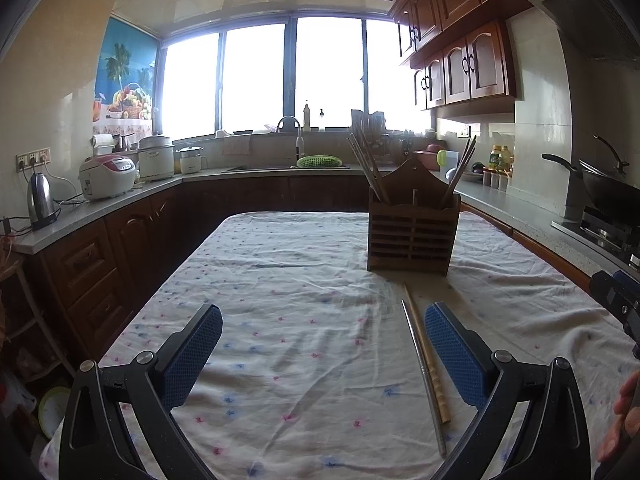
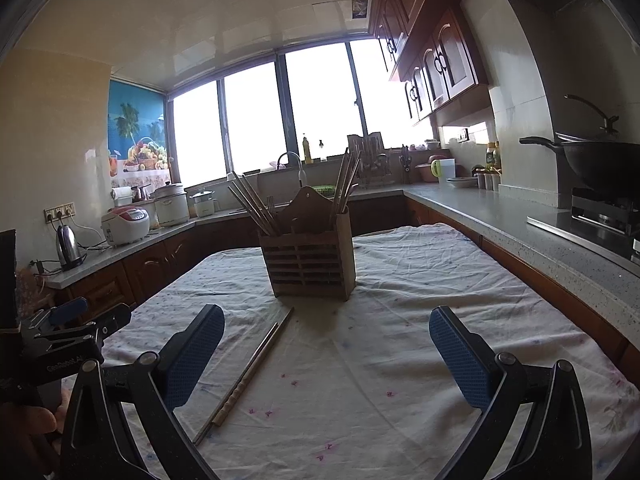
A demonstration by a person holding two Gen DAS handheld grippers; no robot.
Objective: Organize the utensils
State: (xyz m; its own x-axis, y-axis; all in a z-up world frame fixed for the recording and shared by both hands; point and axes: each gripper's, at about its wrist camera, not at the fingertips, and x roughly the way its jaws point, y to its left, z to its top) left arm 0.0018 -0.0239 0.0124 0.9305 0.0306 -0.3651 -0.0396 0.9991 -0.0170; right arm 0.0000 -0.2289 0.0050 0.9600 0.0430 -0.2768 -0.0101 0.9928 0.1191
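Observation:
A brown wooden utensil holder stands on the cloth-covered table, with chopsticks leaning out of its left and right compartments. Two loose chopsticks lie side by side on the cloth in front of it: a metal one and a bamboo one. My left gripper is open and empty, its right pad just right of the pair. My right gripper is open and empty too, with the pair just inside its left pad.
The table's flowered white cloth is wrinkled. Counters run around the room: kettle and rice cookers on the left, sink at the back, wok on the stove at right. A hand shows at the right edge.

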